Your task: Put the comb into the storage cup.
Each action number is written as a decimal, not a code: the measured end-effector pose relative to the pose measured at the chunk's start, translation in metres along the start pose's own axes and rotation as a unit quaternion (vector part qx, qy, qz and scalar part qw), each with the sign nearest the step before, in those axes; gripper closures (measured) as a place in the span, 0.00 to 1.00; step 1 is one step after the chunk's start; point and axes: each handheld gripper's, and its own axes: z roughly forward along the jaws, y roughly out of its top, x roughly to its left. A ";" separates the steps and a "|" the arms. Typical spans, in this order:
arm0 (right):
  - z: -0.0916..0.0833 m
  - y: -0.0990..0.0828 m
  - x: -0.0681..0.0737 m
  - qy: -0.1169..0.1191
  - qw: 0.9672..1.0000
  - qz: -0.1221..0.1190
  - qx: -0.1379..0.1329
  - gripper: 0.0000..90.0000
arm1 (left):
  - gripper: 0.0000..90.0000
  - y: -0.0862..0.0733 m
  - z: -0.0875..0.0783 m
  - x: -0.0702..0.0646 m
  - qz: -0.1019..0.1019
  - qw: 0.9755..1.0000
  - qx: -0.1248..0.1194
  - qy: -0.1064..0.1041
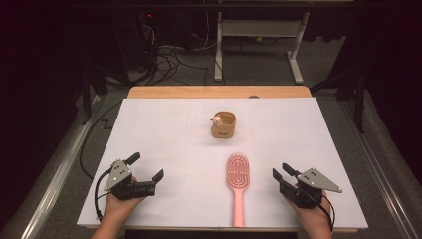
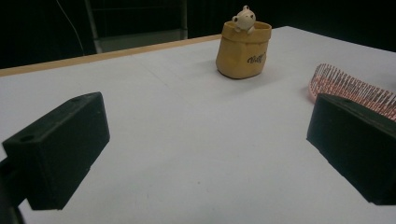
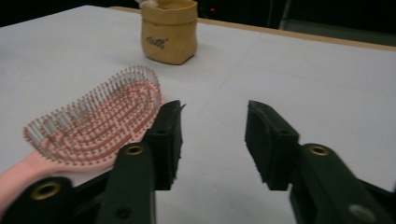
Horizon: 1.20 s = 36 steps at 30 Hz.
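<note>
Both grippers rest low near the front edge of the white table top (image 1: 164, 124), each held in one of the person's hands. On the person's left, the left gripper (image 1: 147, 167) has its black jaws spread wide with nothing between them; in the left gripper view only bare white surface lies in the broad gap between the two jaw blocks. On the person's right, the right gripper (image 1: 279, 172) points toward the middle of the table, its jaws parted more narrowly and gripping nothing; in the right gripper view only white table shows in the gap (image 3: 212, 135) between the pads. Between the two grippers lies the pink hairbrush (image 1: 237, 180), bristles up, its handle pointing at the near edge and its oval head toward the far side. It sits just beside the right gripper: in that gripper's own view one jaw stands close against the rim of the brush head (image 3: 100, 121), though whether it touches cannot be told. The left gripper is well apart from the brush. Farther off, past the brush head and near the middle of the table, stands a small tan pot (image 1: 223, 124), upright, with a little pale bear figure (image 2: 244, 18) peeking over its rim. Beyond it runs the wooden far edge (image 1: 219, 92) of the table.
</note>
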 end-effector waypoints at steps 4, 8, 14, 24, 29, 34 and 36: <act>0.004 0.002 0.006 0.032 0.999 0.001 0.019 0.86 | 0.00 0.000 0.000 0.000 0.002 1.000 0.000 -0.001; 0.006 0.004 0.014 0.051 0.998 -0.010 0.027 0.95 | 0.00 0.000 0.001 0.000 0.002 1.000 0.000 0.001; 0.010 0.008 0.036 0.097 0.994 -0.033 0.046 1.00 | 0.00 0.000 0.001 0.000 0.002 1.000 0.001 0.000; 0.018 0.010 0.070 0.165 0.981 -0.071 0.070 1.00 | 0.00 -0.001 0.002 -0.001 0.004 1.000 0.002 -0.003; 0.020 0.010 0.079 0.183 0.977 -0.079 0.077 1.00 | 0.00 -0.001 0.002 -0.001 0.004 1.000 0.004 -0.004; 0.024 0.009 0.094 0.213 0.967 -0.098 0.097 1.00 | 0.00 -0.001 0.003 -0.001 0.002 1.000 0.005 -0.004; 0.024 0.008 0.098 0.218 0.965 -0.105 0.103 1.00 | 0.00 -0.001 0.002 -0.001 0.003 1.000 0.005 -0.004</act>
